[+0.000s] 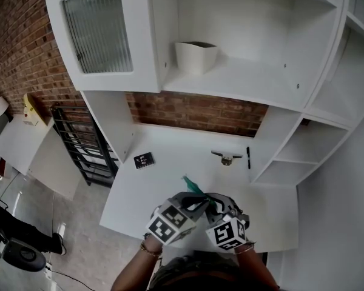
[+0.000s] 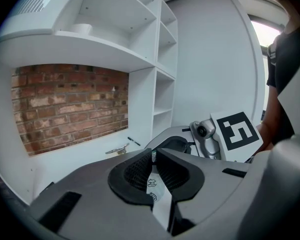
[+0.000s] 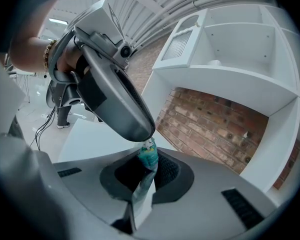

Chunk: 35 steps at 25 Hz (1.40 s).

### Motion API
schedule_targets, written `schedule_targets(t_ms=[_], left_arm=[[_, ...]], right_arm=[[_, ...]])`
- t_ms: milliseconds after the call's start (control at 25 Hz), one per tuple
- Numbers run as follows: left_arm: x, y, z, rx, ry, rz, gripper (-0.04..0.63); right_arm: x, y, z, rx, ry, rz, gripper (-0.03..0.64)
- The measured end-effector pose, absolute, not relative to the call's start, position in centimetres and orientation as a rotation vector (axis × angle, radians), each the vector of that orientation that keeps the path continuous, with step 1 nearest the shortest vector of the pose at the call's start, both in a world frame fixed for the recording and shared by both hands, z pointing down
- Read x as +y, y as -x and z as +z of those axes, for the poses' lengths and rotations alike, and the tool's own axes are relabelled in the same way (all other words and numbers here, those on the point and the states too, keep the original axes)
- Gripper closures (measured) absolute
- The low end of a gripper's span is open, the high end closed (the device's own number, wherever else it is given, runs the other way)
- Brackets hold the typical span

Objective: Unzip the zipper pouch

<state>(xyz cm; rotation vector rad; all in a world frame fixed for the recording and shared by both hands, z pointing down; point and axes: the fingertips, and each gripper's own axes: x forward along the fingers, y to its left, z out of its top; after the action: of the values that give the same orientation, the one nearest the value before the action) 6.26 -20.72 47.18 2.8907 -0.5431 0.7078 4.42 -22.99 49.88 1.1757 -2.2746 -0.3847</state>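
Jaws of the right tool (image 3: 151, 156) are pressing together on the zipper pouch (image 3: 144, 184), whose teal fabric is running up between the pads and poking out past their tips. The left tool (image 2: 153, 154) is pinching too: its jaws are standing almost shut, with only a thin pale printed strip of the pouch lying between the ribbed pads. Both tools are hanging tip to tip over the near edge of the counter (image 1: 170, 187), holding the pouch between them above the surface.

The right gripper view is showing what the left one is not: the left tool's grey nose is meeting the top end of the pouch, just above the right tool's tips. The left gripper view is giving only the pale strip and a green speck at its tips. Only the head view is showing the teal end sticking out toward the back of the counter.

Further back, a small black card (image 1: 144, 160) is lying by the left edge toward the back, visible in the head view alone. A small metal piece (image 1: 225, 157) and a black pen (image 1: 248, 157) are lying near the back right corner. Beyond the back edge a brick wall (image 1: 194, 114) is rising, and a white pot (image 1: 196, 56) is standing on the shelf (image 1: 249, 77) above it.
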Motion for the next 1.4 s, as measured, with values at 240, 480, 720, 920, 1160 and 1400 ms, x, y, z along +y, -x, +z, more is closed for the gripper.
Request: schedule_targets(t_ms=[240, 480, 720, 920, 1160, 1400], left_arm=[[-20.5, -5.6, 47.3, -0.540, -2.810, 0.627, 0.586], [-20.1, -5.0, 47.8, -0.563, -2.739, 0.607, 0.590], [-19.9, -4.3, 48.3, -0.570, -2.677, 0.573, 0.589], [-20.0, -4.2, 48.6, -0.551, -2.660, 0.573, 0.589], [-20.4, -4.2, 48.8, -0.547, -2.645, 0.540, 0.589], [-21.0, -4.3, 49.1, -0.549, -2.615, 0.495, 0.589]], right_arm=[[-22.6, -3.9, 50.0, -2.270, -1.162, -0.388, 0.601], [-22.0, -3.4, 50.6, -2.252, -1.146, -0.388, 0.601], [-21.5, -2.8, 51.1, -2.243, -1.109, -0.414, 0.606], [-21.5, -2.8, 51.4, -2.226, -1.098, -0.417, 0.606], [-21.8, -2.9, 51.6, -2.243, -1.091, -0.389, 0.607], [-22.0, -3.1, 51.9, -2.241, -1.088, -0.382, 0.607]])
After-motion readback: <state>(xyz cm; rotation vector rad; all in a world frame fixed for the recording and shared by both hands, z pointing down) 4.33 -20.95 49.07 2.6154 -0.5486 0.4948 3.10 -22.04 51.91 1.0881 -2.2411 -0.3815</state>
